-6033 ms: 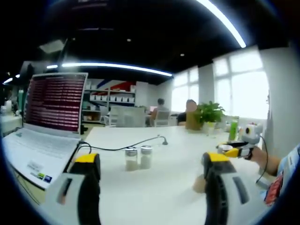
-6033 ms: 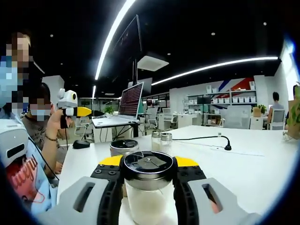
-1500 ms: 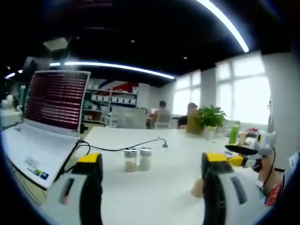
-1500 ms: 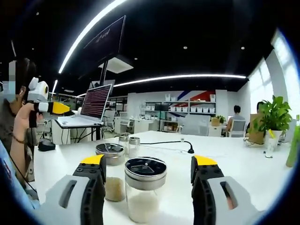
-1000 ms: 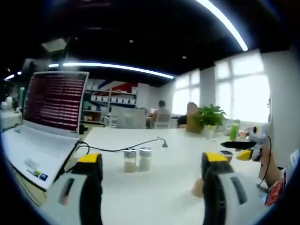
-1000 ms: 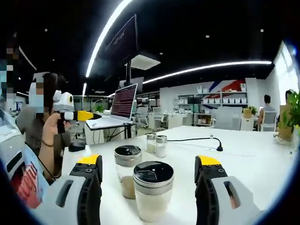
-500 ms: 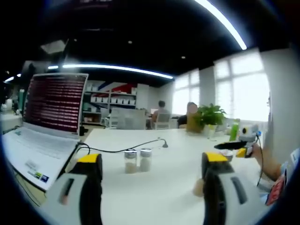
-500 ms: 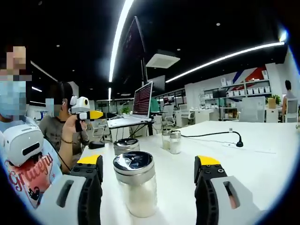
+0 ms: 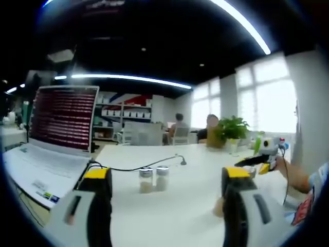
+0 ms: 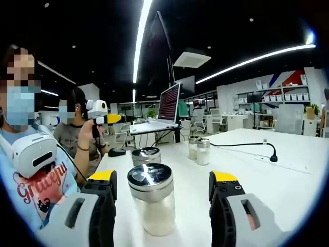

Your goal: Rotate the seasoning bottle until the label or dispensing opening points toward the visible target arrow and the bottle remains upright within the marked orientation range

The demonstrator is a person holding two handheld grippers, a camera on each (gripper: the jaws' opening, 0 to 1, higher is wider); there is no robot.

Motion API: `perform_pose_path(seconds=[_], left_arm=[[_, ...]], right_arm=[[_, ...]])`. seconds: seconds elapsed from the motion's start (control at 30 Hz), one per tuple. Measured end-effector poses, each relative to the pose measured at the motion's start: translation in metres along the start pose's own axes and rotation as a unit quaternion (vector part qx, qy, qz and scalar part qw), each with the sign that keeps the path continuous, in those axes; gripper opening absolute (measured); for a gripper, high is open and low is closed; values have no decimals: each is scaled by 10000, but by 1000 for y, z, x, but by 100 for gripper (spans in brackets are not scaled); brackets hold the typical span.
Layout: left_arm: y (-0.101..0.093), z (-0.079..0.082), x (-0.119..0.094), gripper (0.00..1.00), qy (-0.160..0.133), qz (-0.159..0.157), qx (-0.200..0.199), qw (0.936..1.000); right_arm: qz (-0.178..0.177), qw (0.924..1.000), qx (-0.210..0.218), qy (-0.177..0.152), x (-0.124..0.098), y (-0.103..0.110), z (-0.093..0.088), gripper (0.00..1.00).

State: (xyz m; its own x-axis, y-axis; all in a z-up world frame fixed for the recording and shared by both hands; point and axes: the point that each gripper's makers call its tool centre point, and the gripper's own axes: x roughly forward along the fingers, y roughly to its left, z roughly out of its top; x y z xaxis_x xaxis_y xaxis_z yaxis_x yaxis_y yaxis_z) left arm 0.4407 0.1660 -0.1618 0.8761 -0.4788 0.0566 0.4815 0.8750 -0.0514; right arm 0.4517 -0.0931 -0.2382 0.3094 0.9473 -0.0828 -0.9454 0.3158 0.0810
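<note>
White table (image 10: 288, 190), seasoning bottle (image 10: 151, 205) upright between parted right gripper (image 10: 162, 193) fingers

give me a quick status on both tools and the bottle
Right tool open, jaws either side of the seasoning bottle, not touching. Left tool open, holding nothing. Bottle upright on the table. Second jar close behind it.

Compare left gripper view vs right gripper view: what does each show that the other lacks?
Left gripper view: green potted plant, bright windows.

Right gripper view: two large glass seasoning jars with metal lids, the near one between the open right gripper jaws, the other behind it.

Both: white table, open laptop, pair of small glass shakers, black cable.
</note>
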Motion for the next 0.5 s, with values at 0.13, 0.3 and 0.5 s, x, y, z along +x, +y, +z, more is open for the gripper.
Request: perform_pose_path(seconds=[0.13, 0.3, 0.5], left_arm=[[-2, 1, -2, 93, -21, -29, 8, 10000], [0, 4, -6, 93, -65, 30, -5, 10000], [0, 5, -9, 93, -91, 105, -21, 9999]], right_arm=[[121, 9999, -20, -12, 6, 5, 1, 64], [311, 9993, -206, 57, 12, 13, 1, 63], [342, 9989, -137, 278, 19, 13, -9, 55]])
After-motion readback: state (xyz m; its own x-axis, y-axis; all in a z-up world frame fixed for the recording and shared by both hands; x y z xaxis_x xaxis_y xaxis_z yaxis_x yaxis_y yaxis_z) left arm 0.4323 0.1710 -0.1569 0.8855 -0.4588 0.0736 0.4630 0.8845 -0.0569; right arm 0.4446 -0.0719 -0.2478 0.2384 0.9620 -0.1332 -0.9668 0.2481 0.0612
